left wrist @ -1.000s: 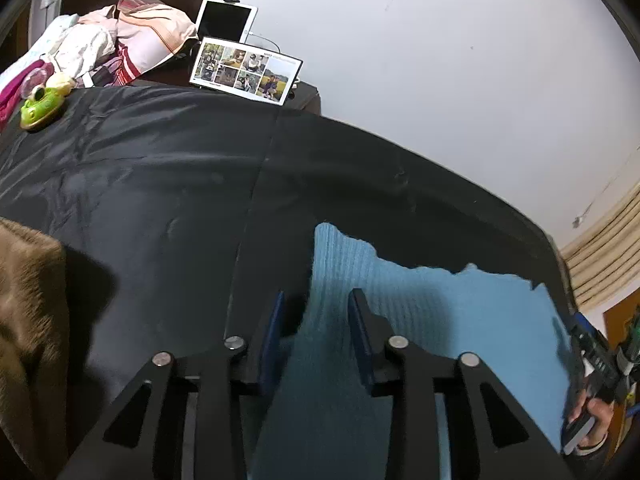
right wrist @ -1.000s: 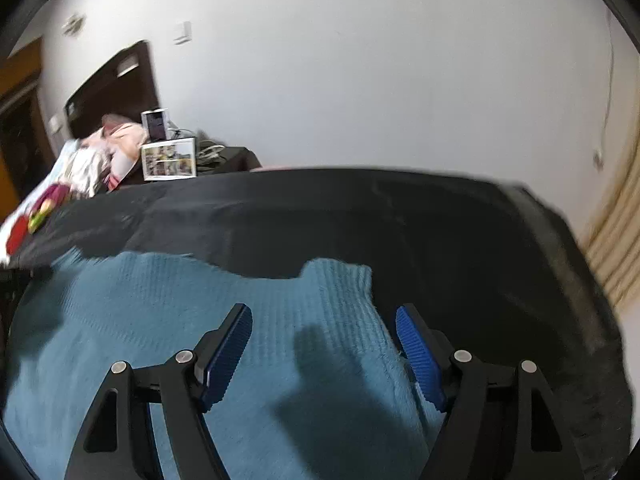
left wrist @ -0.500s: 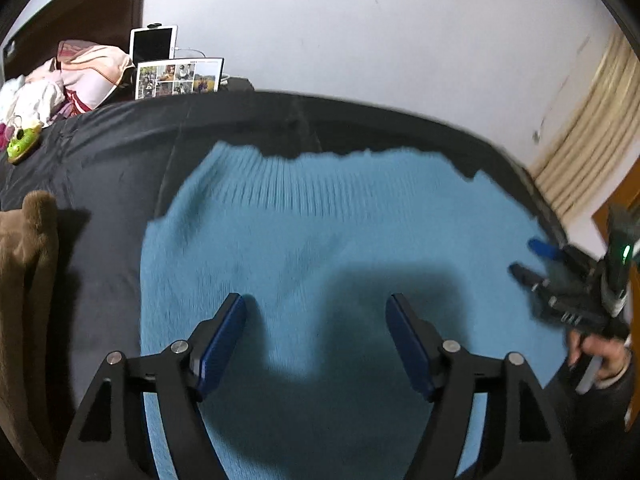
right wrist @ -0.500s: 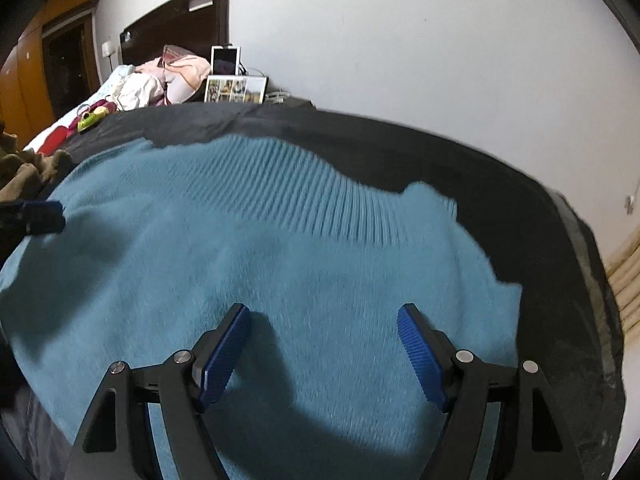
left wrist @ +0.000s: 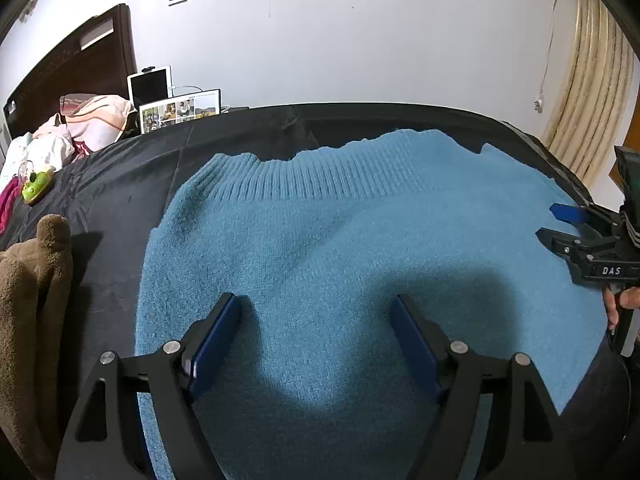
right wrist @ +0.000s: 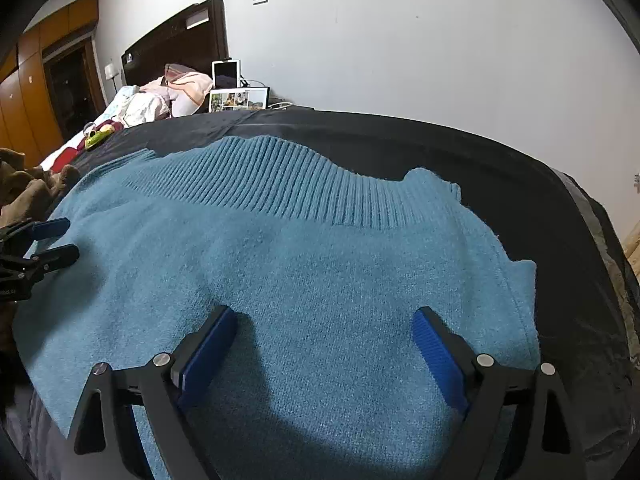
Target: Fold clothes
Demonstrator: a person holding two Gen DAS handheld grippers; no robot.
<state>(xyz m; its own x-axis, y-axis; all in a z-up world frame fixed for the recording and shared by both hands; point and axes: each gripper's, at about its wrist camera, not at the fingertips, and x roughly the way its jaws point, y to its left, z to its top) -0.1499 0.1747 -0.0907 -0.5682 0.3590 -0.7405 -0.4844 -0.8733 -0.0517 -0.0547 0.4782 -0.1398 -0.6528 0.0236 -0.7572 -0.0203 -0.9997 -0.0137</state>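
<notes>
A blue knit sweater (left wrist: 340, 240) (right wrist: 320, 260) lies spread flat on the black bed cover (left wrist: 120, 168), its ribbed hem toward the wall. My left gripper (left wrist: 316, 304) hovers over the sweater's near-left part. Its jaws are opening, and nothing is pinched between them. My right gripper (right wrist: 324, 316) hovers over the near-right part, jaws likewise opening, with only the flat knit beneath them. Each gripper shows in the other's view: the right gripper (left wrist: 560, 220) at the sweater's right edge, the left gripper (right wrist: 56, 240) at its left edge.
A brown plush garment (left wrist: 28, 300) (right wrist: 24, 188) is heaped left of the sweater. Farther back lie a green toy (left wrist: 36, 186), a bedding pile (left wrist: 92, 120), a photo frame (left wrist: 180, 110) and a tablet (left wrist: 150, 84). A person's hand (left wrist: 624, 300) shows at right.
A second ago the left jaws stood narrow around a raised fold of the sweater; they have let go and spread. The sweater now lies flat, and the right jaws have widened too.
</notes>
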